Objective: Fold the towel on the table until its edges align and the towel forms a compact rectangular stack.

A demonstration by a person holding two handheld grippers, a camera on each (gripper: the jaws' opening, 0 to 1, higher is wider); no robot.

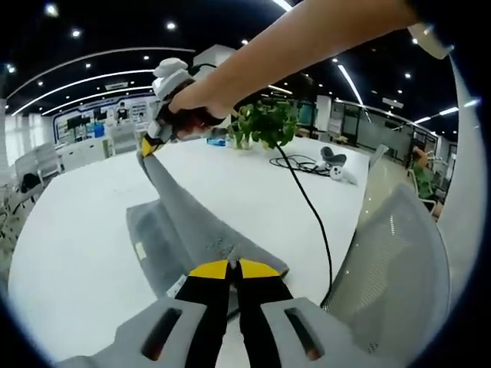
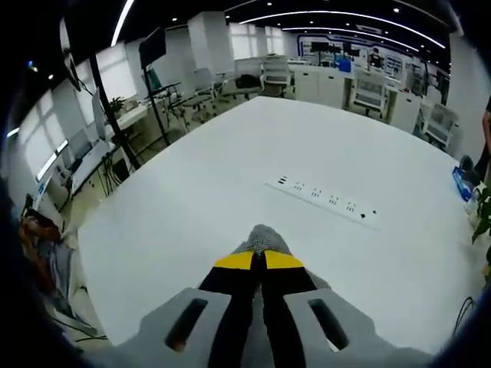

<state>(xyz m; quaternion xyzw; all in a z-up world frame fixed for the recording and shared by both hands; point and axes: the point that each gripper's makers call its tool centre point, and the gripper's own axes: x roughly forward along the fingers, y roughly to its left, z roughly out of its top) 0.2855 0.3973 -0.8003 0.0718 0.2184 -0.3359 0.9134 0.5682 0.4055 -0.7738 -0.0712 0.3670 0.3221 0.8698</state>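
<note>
A grey towel (image 1: 184, 230) is lifted off the white table (image 1: 84, 253), stretched between my two grippers. In the left gripper view my left gripper (image 1: 234, 267) is shut on the near corner of the towel. At the far end the right gripper (image 1: 148, 144), held by a person's hand, pinches the other corner well above the table. A lower fold of the towel with a small label still rests on the table. In the right gripper view my right gripper (image 2: 258, 259) is shut, with a tuft of grey towel (image 2: 261, 238) poking out past its yellow tips.
A grey mesh chair (image 1: 391, 268) stands close at the right of the left gripper view, and a black cable (image 1: 311, 207) runs across the table from a potted plant (image 1: 265, 123). A white power strip (image 2: 326, 201) lies on the table in the right gripper view.
</note>
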